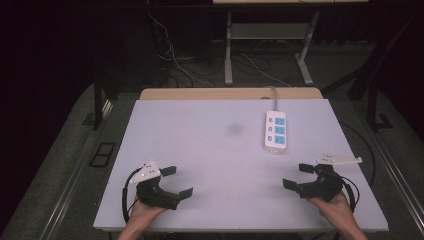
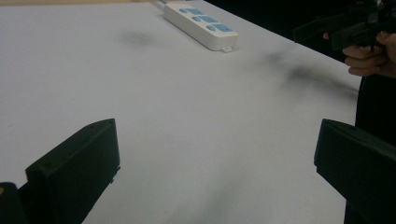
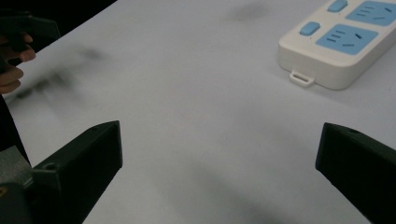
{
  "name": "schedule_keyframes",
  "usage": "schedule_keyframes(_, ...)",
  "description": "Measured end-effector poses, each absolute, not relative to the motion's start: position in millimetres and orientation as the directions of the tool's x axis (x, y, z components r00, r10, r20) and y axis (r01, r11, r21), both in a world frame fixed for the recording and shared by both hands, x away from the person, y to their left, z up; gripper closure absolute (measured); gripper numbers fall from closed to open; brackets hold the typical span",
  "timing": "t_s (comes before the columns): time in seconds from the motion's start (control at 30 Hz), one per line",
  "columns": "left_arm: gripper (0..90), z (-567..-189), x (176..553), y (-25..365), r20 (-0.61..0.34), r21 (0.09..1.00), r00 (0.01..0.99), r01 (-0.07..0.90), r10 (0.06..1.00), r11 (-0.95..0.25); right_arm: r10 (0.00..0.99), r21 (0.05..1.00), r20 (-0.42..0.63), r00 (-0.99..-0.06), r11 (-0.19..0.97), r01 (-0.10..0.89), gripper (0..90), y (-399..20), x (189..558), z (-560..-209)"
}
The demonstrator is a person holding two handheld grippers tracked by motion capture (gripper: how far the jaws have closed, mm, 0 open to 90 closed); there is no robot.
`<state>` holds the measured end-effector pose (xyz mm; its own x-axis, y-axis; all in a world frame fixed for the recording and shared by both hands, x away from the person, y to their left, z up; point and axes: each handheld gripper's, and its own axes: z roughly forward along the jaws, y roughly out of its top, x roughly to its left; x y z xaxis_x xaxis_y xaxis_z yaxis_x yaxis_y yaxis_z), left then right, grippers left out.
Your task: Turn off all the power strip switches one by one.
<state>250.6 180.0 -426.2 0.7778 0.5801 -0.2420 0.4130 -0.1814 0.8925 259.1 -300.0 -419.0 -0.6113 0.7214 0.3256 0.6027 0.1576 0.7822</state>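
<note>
Looks like we're at the very start or a reset pose tbh: both hands are parked near the front edge of the pale grey-white matte tabletop (image 1: 215, 150), nothing picked up. The left black two-jaw gripper (image 1: 180, 182) sits at the front left w/ its jaws spread wide and nothing but bare table between them, which the left gripper view backs up. The right black two-jaw gripper (image 1: 298, 176) is at the front right, jaws also as wide as they go, nothing in them. The only thing to work on is the white plastic power strip with three light-blue sockets (image 1: 276, 132), lying flat toward the far right of the table, its grey cable (image 1: 273, 98) running off the back edge. It's closest to the right gripper, a bit beyond it and slightly inboard, not touching. In the right gripper view its near end w/ the little loop tab (image 3: 301, 77) sits up and to the right of the gap between the jaws, so the tool isn't lined up on it yet. It's well apart from the left gripper, diagonally across. IMO the next move is the right hand going fwd, swinging to centre the strip's narrow width between the jaws, then closing. Left prob just waits or steadies.
</note>
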Motion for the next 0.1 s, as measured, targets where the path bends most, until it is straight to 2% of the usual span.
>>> schedule_keyframes(0.1,0.0,-425.9,250.6,180.4,-0.244,0.892,0.775,0.415,0.583,-0.178,0.729,0.782,0.318,-0.606,0.160,0.602,0.4,-301.8,252.3,-422.4)
